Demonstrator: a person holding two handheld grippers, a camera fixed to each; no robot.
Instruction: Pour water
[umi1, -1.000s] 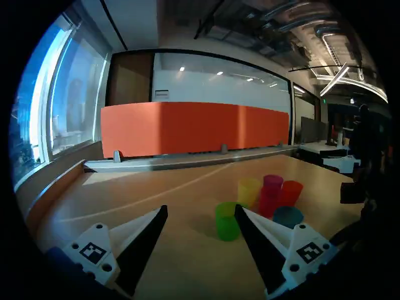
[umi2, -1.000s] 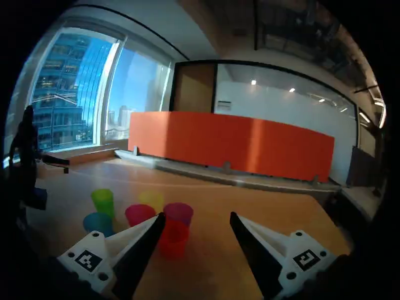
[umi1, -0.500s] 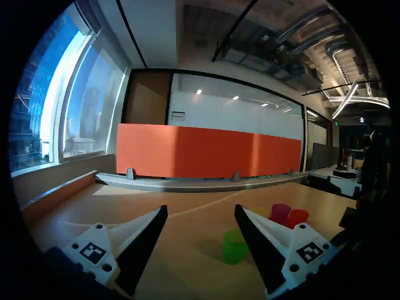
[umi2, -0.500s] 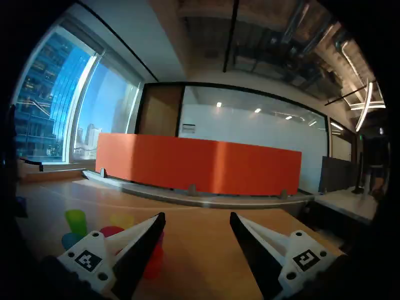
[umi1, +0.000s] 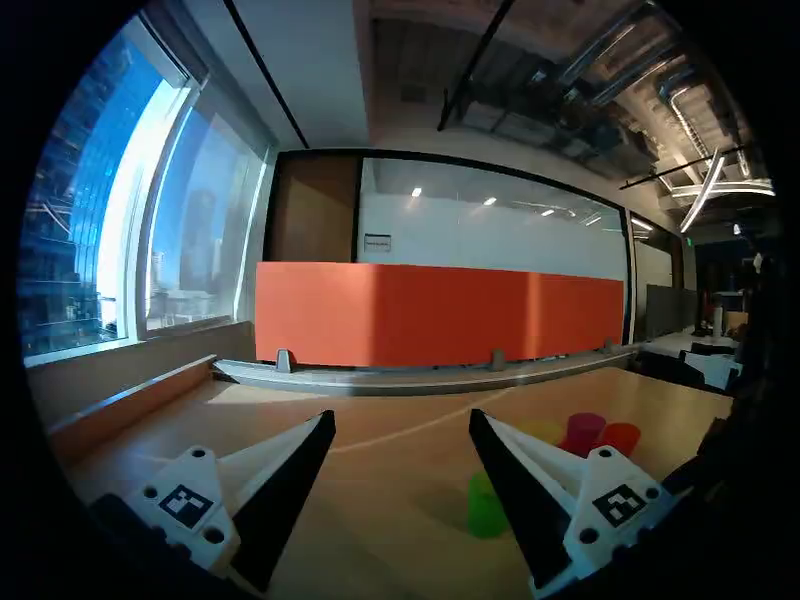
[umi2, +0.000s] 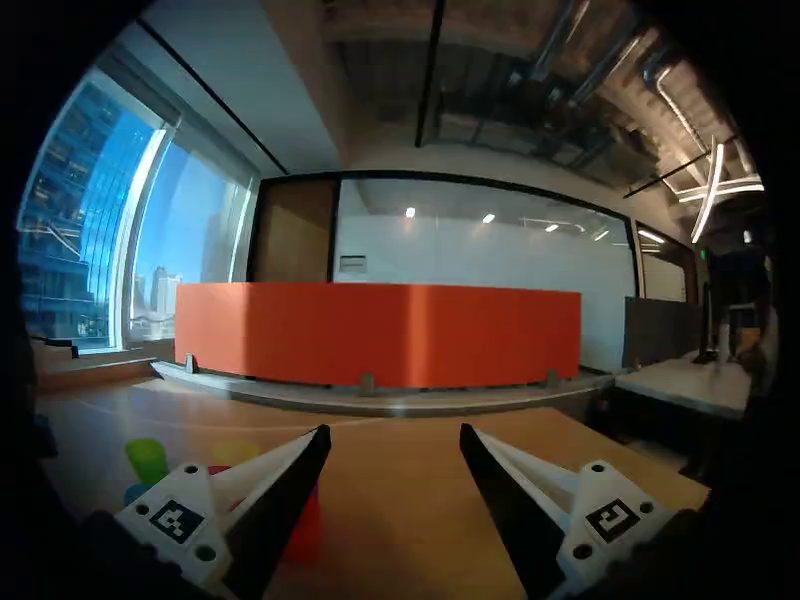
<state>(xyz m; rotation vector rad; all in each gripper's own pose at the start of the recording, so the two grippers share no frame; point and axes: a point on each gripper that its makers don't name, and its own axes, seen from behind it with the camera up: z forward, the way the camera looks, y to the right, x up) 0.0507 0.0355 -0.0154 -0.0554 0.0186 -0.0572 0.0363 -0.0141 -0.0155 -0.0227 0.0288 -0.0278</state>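
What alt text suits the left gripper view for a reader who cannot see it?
The open, empty left gripper points across a wooden table. A translucent green plastic cup stands partly behind one finger; yellow, magenta and red plastic cups sit farther back, before an orange partition panel.

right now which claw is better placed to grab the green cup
Left, probably. The left claw is open with the green cup close, just inside one finger. From the right claw, also open, the same cup stands off to the side, outside its fingers.
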